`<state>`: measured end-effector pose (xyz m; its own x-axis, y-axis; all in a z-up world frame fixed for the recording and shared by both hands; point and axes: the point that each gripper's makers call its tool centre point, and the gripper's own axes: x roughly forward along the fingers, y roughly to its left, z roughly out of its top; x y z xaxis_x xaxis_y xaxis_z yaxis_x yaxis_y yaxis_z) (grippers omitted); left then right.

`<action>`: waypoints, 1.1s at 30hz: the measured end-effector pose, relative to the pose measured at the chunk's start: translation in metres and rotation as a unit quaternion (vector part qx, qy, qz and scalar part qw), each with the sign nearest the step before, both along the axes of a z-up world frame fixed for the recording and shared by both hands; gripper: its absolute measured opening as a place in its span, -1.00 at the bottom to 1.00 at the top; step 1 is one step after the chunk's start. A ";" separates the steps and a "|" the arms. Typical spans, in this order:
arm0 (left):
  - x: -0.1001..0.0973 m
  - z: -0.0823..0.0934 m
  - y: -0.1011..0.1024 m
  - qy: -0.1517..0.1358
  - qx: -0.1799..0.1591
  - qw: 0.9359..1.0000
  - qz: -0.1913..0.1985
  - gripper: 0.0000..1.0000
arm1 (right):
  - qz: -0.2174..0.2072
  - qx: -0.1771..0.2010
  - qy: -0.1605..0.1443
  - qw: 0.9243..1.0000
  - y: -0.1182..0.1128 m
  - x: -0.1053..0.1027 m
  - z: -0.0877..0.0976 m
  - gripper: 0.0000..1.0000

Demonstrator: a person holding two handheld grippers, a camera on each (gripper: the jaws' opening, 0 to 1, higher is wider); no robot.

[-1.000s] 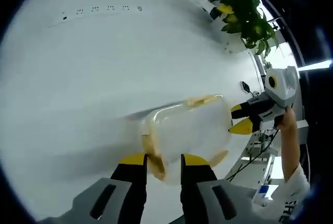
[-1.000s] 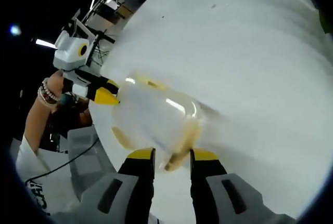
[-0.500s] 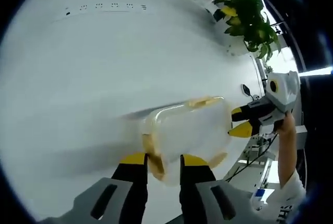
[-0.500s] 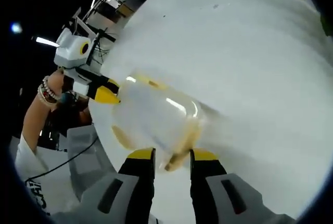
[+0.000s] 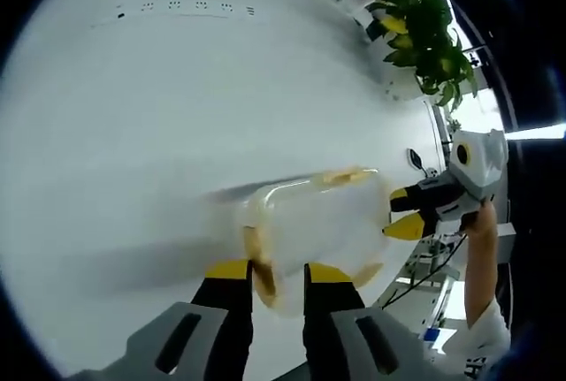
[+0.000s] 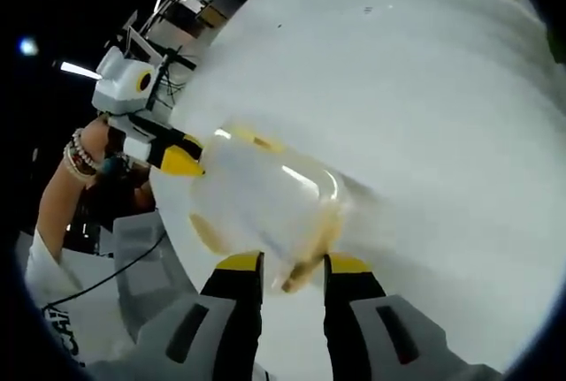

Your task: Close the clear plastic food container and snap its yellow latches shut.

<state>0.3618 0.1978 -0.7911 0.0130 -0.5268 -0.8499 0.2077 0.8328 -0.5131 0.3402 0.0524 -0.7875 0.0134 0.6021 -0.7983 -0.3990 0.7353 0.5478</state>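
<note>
The container (image 5: 311, 222) sits on the worktop (image 5: 159, 116) near its edge, with the left gripper (image 5: 277, 277) at one end and the right gripper (image 5: 409, 213) at the opposite end. A latch (image 6: 301, 275) lies between the right gripper's (image 6: 293, 268) jaws, and a plant (image 5: 424, 27) stands well beyond, at the worktop's far corner.

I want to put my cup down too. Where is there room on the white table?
Lots of bare white table lies beyond the container, up to the row of small sockets. It is crowded at the container's ends, where the left gripper and right gripper sit, and by the plant.
</note>
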 end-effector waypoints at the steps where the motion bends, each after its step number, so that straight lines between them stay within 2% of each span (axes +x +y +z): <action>1: -0.001 0.000 0.001 -0.004 0.004 1.000 -0.011 -0.74 | 0.001 0.001 -0.001 1.000 0.000 0.000 0.001 -0.55; 10: -0.004 -0.001 -0.009 -0.005 0.002 1.000 -0.013 -0.72 | -0.003 0.002 0.000 1.000 -0.001 0.002 0.002 -0.56; 13: -0.004 0.002 -0.010 -0.005 0.003 1.000 -0.012 -0.71 | -0.009 0.013 0.001 1.000 -0.003 0.005 0.004 -0.60; 20: -0.004 0.005 -0.009 -0.010 0.004 1.000 -0.013 -0.70 | -0.011 0.010 -0.002 1.000 -0.002 0.003 0.007 -0.58; 24: -0.004 0.007 -0.007 -0.031 -0.001 0.999 -0.020 -0.68 | -0.002 0.008 -0.014 1.000 -0.002 0.002 0.008 -0.56; 29: -0.002 0.007 -0.004 -0.031 0.000 0.999 -0.041 -0.67 | -0.002 0.014 -0.027 1.000 -0.003 0.000 0.008 -0.57; 33: -0.002 0.008 -0.002 -0.046 -0.005 0.998 -0.047 -0.67 | 0.003 0.008 -0.039 0.999 -0.007 0.001 0.011 -0.68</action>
<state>0.3599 0.1962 -0.7833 0.0419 -0.5377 -0.8421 0.3313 0.8026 -0.4960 0.3412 0.0456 -0.7764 0.0718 0.6150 -0.7853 -0.4457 0.7241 0.5263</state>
